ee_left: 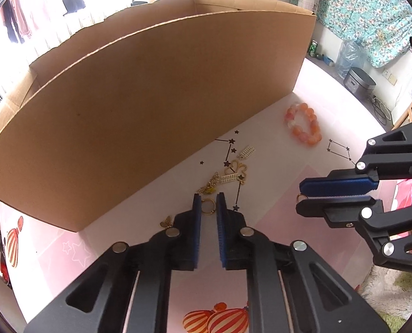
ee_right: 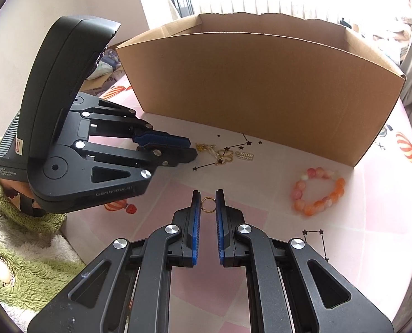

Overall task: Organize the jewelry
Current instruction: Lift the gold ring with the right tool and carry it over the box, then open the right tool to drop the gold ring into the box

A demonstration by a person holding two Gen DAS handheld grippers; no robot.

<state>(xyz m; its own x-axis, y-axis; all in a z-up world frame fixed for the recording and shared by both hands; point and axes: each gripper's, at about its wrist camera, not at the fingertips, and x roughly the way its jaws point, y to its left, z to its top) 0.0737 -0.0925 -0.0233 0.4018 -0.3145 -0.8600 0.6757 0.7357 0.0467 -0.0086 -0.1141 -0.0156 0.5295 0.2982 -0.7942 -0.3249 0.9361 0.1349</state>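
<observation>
Each claw, left [ee_left: 208, 204] and right [ee_right: 208, 204], pinched a thin gold ring between its tips, [ee_left: 207, 206] and [ee_right: 207, 204]; so slight a purchase risked a drop short of the brown cardboard box [ee_right: 261, 91] ahead.

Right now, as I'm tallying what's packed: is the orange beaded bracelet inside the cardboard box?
No, the orange beaded bracelet lies on the pink tablecloth outside the cardboard box, near its front corner.
</observation>
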